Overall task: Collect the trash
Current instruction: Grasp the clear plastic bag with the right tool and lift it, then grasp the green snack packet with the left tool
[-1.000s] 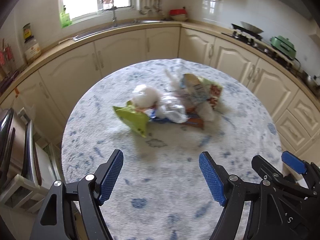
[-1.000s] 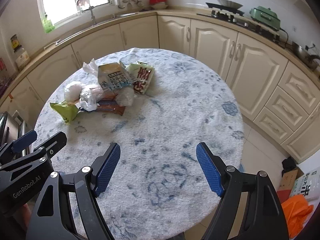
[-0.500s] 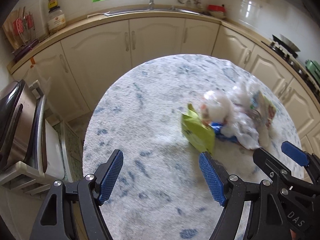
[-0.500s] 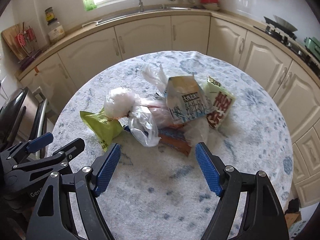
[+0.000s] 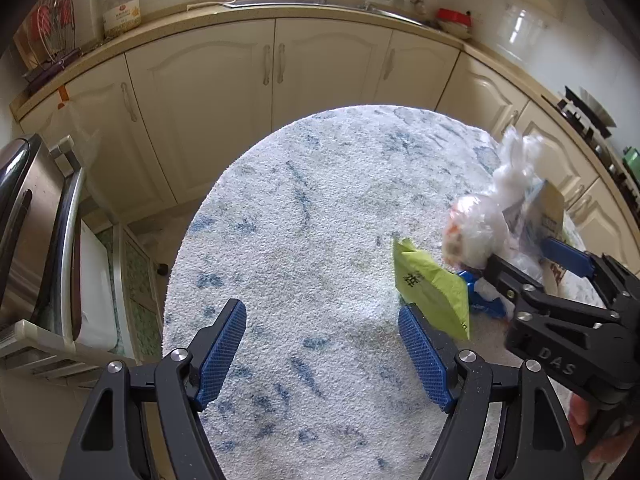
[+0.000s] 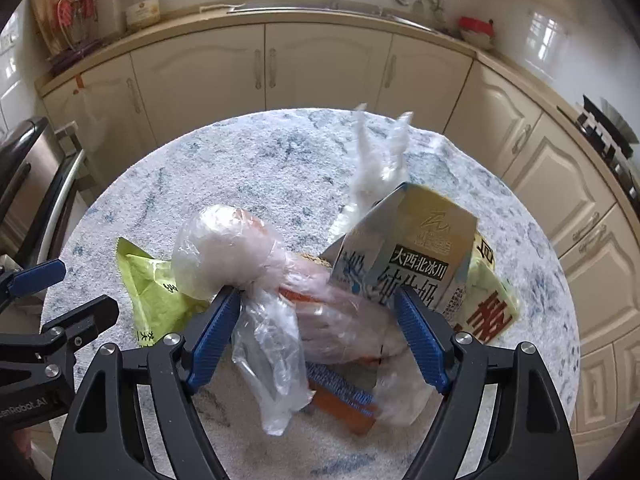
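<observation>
Plastic bag [image 6: 276, 312] between right fingers [image 6: 216, 328].

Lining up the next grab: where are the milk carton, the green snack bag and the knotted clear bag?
milk carton [image 6: 416, 256], right wrist view, printed front panel.
green snack bag [image 5: 432, 288], left wrist view, middle of its face.
knotted clear bag [image 6: 224, 248], right wrist view, round bulge.

milk carton [image 6: 404, 256] right of pouch [image 6: 154, 286]

bag [image 6: 224, 252]: clear crinkled plastic | carton [image 6: 404, 256]: printed paperboard | tablecloth [image 5: 304, 208]: rough cloth
</observation>
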A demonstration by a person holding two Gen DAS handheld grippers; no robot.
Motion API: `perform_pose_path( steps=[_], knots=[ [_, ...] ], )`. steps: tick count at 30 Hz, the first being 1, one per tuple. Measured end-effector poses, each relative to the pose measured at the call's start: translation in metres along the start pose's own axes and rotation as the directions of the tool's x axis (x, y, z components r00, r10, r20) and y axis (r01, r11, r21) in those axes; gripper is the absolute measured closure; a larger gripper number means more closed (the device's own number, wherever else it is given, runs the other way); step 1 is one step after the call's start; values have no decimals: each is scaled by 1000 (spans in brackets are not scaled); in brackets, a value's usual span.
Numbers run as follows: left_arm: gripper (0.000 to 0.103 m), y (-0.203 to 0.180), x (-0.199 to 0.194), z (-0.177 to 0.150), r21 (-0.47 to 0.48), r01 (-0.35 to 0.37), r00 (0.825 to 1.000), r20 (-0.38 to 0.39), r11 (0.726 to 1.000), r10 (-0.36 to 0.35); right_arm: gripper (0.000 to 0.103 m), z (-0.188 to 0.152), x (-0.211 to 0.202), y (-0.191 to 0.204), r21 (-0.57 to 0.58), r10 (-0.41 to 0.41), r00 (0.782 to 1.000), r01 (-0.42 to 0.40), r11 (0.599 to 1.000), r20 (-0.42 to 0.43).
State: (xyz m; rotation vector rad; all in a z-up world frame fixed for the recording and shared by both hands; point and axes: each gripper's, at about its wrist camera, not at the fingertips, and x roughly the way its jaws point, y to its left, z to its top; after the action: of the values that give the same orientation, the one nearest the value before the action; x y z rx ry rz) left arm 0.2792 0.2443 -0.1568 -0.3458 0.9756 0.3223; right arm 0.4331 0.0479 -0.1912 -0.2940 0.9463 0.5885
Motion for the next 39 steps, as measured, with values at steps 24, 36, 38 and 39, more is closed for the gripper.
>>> perform_pose_path(
  steps=[24,36,38,39],
  knots=[
    [22,-20,-29,8,0,68,997,42,998,-68,72,4,-68,-47,292,260,953,-295,910,153],
    [67,-46,39,13,16,116,991,-75,993,-115,72,-31,-79,-90,393,176,972,-224,892,155],
    [71,-44,42,13,20,109,993,-48,994,-108,72,-37,-79,-94,404,160,975,-210,890,153],
    [72,-43,41,14,18,95,995,-40,995,-94,72,-39,-78,-96,409,157,976,-206,889,150]
  ],
)
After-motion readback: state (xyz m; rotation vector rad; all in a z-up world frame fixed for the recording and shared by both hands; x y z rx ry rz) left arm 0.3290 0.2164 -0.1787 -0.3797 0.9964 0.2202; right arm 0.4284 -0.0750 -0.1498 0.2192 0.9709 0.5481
